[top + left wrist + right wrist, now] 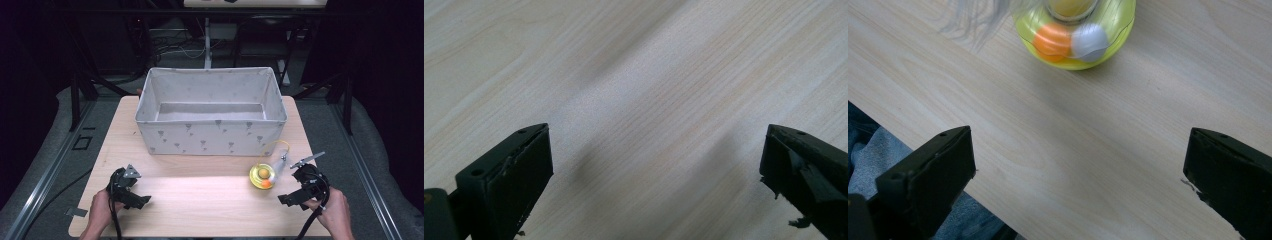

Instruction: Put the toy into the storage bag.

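One pale wooden desk (200,190) stands in a dark room, with grey floor on both sides and black frame legs and cables beyond its far edge. One grey fabric box (210,112) sits at the far middle. One yellow toy (263,176) holding an orange ball (1052,41) and a white ball (1089,41) lies near the right edge, just left of the right tongs (294,189), whose jaws gape wide with nothing between them. Well apart, the left tongs (134,196) near the left corner also stand wide over bare wood.
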